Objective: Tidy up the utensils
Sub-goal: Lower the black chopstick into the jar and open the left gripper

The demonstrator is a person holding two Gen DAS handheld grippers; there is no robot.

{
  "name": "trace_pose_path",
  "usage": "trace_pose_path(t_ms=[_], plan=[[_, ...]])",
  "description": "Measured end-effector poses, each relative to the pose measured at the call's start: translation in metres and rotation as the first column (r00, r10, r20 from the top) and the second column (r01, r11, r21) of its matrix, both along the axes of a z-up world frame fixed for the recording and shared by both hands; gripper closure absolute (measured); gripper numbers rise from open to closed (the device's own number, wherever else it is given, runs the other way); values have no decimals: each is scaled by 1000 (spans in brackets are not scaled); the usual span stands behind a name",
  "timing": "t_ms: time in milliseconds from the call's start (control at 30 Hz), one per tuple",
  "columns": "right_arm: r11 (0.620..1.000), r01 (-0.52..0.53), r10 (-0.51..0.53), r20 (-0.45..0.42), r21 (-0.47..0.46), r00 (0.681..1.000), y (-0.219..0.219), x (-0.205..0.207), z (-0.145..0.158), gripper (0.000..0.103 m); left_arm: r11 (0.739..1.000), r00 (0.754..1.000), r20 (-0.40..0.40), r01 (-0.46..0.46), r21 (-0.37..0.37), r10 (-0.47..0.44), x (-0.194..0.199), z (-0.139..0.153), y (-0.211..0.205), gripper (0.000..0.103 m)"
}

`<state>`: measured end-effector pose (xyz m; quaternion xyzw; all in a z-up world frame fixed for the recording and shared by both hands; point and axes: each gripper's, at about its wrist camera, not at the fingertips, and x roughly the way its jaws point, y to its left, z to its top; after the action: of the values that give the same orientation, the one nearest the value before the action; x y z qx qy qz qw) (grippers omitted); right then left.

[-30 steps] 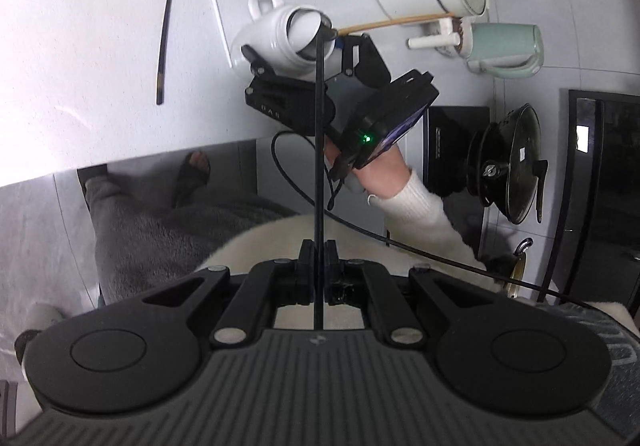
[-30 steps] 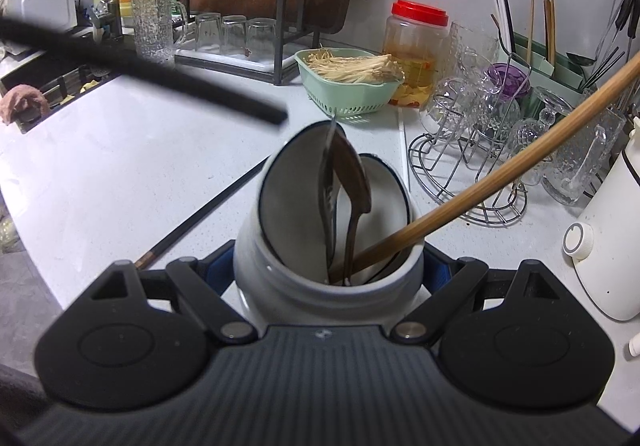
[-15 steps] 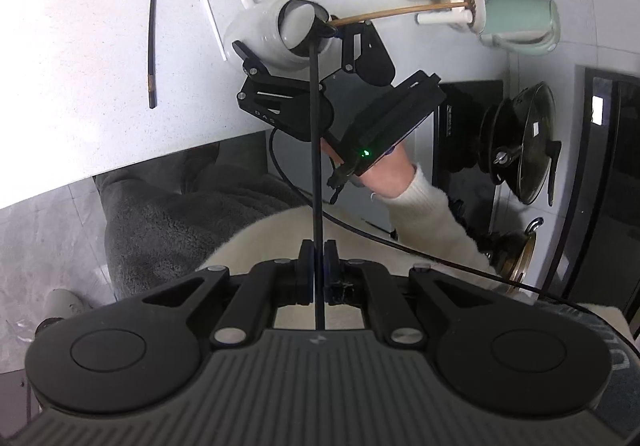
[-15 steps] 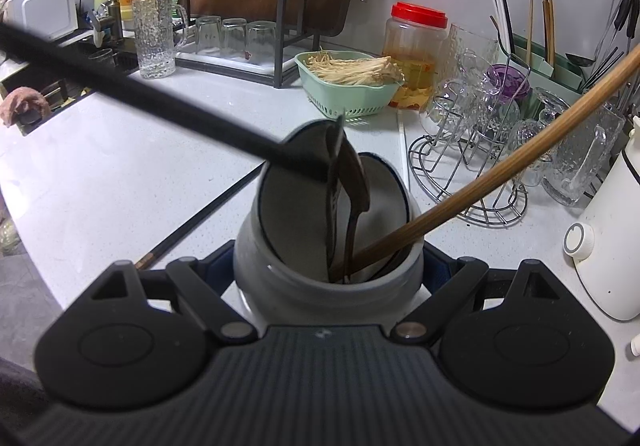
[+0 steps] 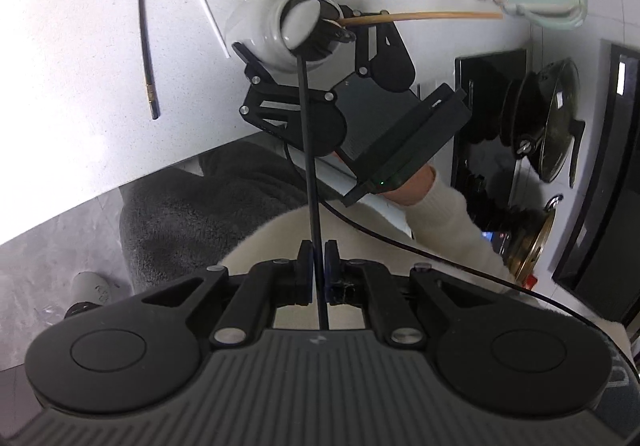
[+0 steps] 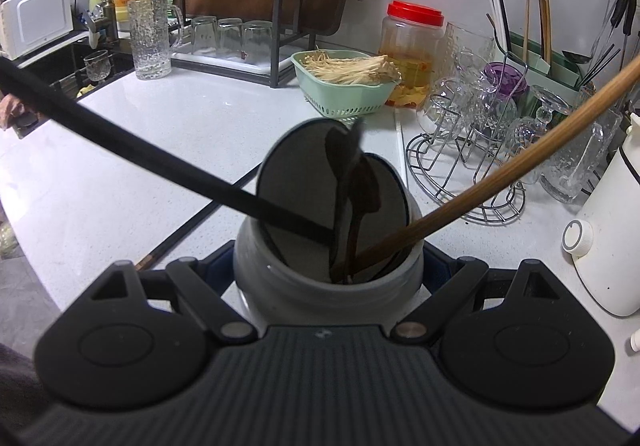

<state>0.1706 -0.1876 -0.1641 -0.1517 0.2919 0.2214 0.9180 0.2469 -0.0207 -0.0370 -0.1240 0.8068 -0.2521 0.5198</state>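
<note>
Inside white jar (image 6: pixel 320 286), black chopstick (image 5: pixel 308 150) tip; left gripper (image 5: pixel 319 266) pinching it.

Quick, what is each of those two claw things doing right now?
Left gripper: closed on a black chopstick, its tip in the white jar.
Right gripper: clamped around the white jar, holding it tilted.

1. My left gripper (image 5: pixel 319 270) points steeply down, its jaws closed almost fully, pinching a thin black chopstick (image 5: pixel 308 150) between the pads.
2. My right gripper (image 6: pixel 328 266) angles downward; its jaws stand apart around a white ceramic jug (image 6: pixel 320 286), fingers against its sides.
3. From the left wrist view I see my right hand (image 5: pixel 412 188) wrapped behind that gripper's body, with a cream sleeve (image 5: pixel 448 226) running back from the wrist.
</note>
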Motion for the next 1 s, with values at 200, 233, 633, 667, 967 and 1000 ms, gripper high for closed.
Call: trace_pose_path(t_ms=[200,233,633,667,967,1000], plan=[[1000,18,-18,-5,-1,1000,2,1,0,11,996,996,-6,86,-2,-86,16,6,-18,95],[1000,22,-22,-5,-1,1000,3,1,0,11,995,995,7,102,2,-102,20,10,-19,95],[999,45,-45,3,5,999,4,0,0,11,989,952,271,121,82,-139,68,71,-32,91],[999,44,-44,4,4,999,4,0,0,11,990,948,288,111,91,-132,73,73,-31,92],[999,38,-38,9,5,999,3,-1,-1,11,985,907,388,123,122,-161,93,89,-40,96],[999,38,-38,10,5,999,3,-1,-1,11,983,897,408,127,133,-171,96,91,-44,98]])
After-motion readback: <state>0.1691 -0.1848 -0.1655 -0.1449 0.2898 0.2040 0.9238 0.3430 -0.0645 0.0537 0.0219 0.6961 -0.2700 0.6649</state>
